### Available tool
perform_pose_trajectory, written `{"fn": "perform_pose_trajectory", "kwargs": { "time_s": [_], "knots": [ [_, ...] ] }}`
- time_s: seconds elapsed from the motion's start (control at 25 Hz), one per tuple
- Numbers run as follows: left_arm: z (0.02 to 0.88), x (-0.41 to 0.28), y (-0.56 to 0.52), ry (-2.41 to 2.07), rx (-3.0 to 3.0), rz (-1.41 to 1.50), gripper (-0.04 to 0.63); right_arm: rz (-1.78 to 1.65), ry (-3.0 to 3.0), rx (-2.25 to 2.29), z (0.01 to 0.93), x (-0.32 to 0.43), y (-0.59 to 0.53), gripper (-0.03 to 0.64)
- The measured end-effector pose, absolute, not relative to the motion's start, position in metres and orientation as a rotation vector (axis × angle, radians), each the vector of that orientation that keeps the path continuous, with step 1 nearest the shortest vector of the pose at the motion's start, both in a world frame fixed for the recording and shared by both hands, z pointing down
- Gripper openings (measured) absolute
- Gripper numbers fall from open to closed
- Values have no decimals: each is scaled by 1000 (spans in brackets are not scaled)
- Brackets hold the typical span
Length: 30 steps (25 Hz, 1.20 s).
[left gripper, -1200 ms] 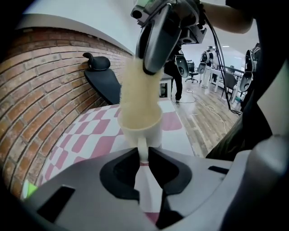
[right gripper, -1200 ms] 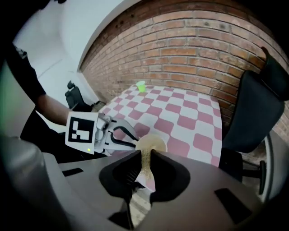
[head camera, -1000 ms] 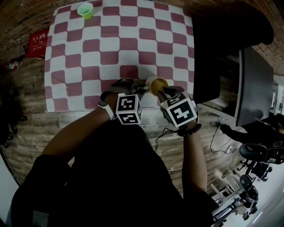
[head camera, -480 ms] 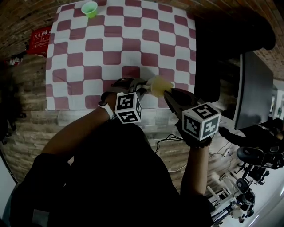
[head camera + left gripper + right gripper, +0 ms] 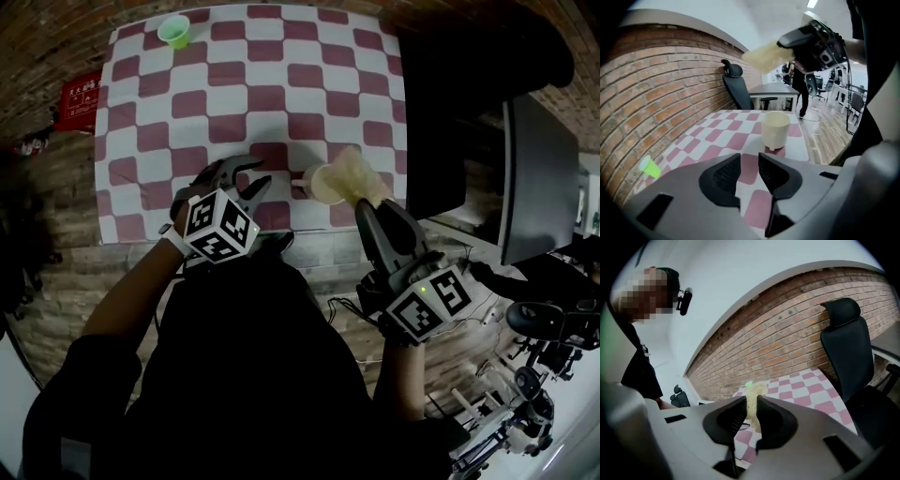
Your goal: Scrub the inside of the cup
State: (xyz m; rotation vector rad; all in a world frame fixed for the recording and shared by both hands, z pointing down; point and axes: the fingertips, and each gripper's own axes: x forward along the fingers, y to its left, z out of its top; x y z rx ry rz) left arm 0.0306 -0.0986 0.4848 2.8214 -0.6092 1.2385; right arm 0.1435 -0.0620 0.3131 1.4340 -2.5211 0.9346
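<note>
A cream cup (image 5: 322,184) stands upright on the red-and-white checked tablecloth (image 5: 253,94) near its front edge. The left gripper view has the cup (image 5: 775,130) ahead of the jaws and apart from them. My left gripper (image 5: 250,180) (image 5: 749,171) is open with nothing between its fingers, to the left of the cup. A yellow sponge (image 5: 357,175) (image 5: 752,401) is held just right of the cup's rim, with my right gripper (image 5: 364,202) (image 5: 751,409) shut on it. Inside of the cup is not visible.
A small green cup (image 5: 174,30) (image 5: 650,167) sits at the table's far left corner. A black office chair (image 5: 487,66) (image 5: 846,348) and a dark monitor (image 5: 539,178) stand to the right of the table. A red item (image 5: 80,89) lies left of it.
My left gripper has let go of the cup and drawn back to the left. My right gripper has pulled the sponge out of the cup toward the person. The cup now stands alone.
</note>
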Motion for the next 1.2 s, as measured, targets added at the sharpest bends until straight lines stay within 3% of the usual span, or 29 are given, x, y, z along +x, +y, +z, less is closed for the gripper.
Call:
{"fn": "perform_pose_trajectory", "kwargs": {
  "time_s": [0.24, 0.52, 1.2],
  "knots": [
    [409, 3, -159, -1002, 2799, 957, 127, 660, -2521, 1526, 290, 139, -56, 71],
    [290, 53, -122, -722, 2856, 398, 121, 508, -2521, 1624, 266, 145, -55, 71],
    [335, 80, -76, -504, 2875, 605, 121, 480, -2520, 1676, 262, 148, -40, 71]
  ]
}}
